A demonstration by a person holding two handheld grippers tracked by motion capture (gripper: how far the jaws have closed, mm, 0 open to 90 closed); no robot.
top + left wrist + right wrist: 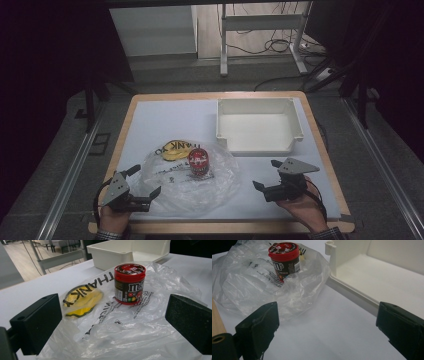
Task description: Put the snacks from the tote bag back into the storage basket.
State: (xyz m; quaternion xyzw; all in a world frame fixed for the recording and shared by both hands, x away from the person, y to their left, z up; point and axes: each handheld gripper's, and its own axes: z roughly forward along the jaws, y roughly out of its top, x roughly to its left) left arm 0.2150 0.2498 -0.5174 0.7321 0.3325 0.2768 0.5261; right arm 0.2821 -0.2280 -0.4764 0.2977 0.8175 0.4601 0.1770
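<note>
White table [165,117]: red-lidded candy tub [199,162] stands on plastic bag [220,185].

A clear plastic bag [187,180] lies crumpled and spread flat near the table's front edge, left of centre, and a red-lidded candy tub [199,162] stands upright on it.

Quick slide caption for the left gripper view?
Open left gripper over a clear plastic bag, facing an upright red-lidded candy jar on it.

bare mat [165,120] left of tray [298,131], bag [222,186] in front
</note>
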